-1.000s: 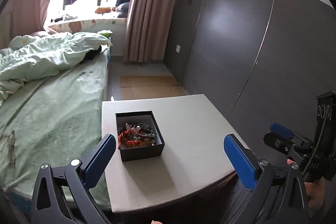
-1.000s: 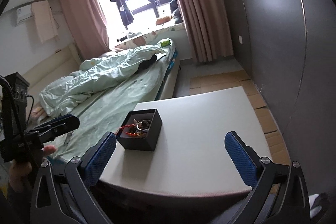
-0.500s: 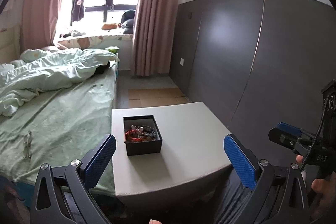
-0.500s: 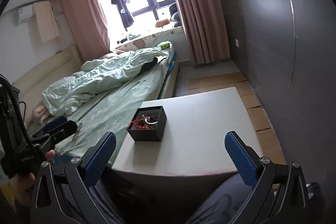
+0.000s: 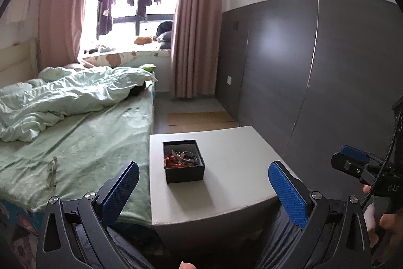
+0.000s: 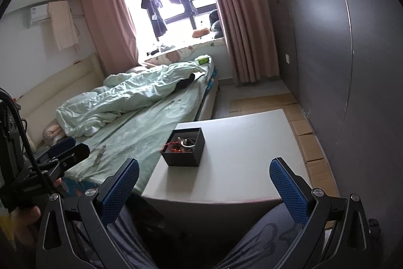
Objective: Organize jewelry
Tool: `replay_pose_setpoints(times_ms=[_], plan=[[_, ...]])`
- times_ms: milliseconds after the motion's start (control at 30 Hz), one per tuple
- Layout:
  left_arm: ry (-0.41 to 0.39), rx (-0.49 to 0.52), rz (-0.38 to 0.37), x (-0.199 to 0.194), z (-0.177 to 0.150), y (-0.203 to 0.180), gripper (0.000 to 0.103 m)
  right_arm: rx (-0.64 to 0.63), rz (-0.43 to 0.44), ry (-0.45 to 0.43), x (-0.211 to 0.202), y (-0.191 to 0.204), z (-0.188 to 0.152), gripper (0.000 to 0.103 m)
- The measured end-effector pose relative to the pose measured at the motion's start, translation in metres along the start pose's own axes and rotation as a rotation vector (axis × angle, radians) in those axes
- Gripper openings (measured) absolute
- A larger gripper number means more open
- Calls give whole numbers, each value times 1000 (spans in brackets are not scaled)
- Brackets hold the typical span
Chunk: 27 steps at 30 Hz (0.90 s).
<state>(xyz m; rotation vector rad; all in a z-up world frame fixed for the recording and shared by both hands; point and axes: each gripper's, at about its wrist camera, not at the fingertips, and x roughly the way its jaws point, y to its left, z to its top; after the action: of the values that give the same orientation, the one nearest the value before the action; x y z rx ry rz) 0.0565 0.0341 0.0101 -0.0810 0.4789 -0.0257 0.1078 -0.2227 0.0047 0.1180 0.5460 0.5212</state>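
one black box (image 5: 183,160) of jewelry sat on one white table (image 5: 226,183); beside that table stood one bed (image 5: 83,138), with one pair of glasses (image 5: 52,172) on it; two grippers showed

Black box (image 5: 183,160) on the white table (image 5: 226,168), open-topped, filled with tangled jewelry (image 5: 181,158), possibly red beads among it. Left gripper (image 5: 203,189) held well short of the box, jaws spread wide. Right gripper (image 5: 354,163) at far right. Glasses (image 5: 52,172) on the green bed (image 5: 83,138).
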Motion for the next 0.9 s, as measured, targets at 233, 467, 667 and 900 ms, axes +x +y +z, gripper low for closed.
replay_pose_setpoints(times_ms=[233,467,667,900], plan=[[-14,-8,10,-8,-2,6,103,-3,15,-4,-2,2,-2,103],[-3,-8,17,-10,-6,8,103,0,26,-6,-3,3,-3,103],[-7,-17,26,-14,-9,11,103,1,29,-3,-4,4,-5,103],[-13,-26,31,-16,-11,14,103,5,20,-6,-4,5,-5,103]])
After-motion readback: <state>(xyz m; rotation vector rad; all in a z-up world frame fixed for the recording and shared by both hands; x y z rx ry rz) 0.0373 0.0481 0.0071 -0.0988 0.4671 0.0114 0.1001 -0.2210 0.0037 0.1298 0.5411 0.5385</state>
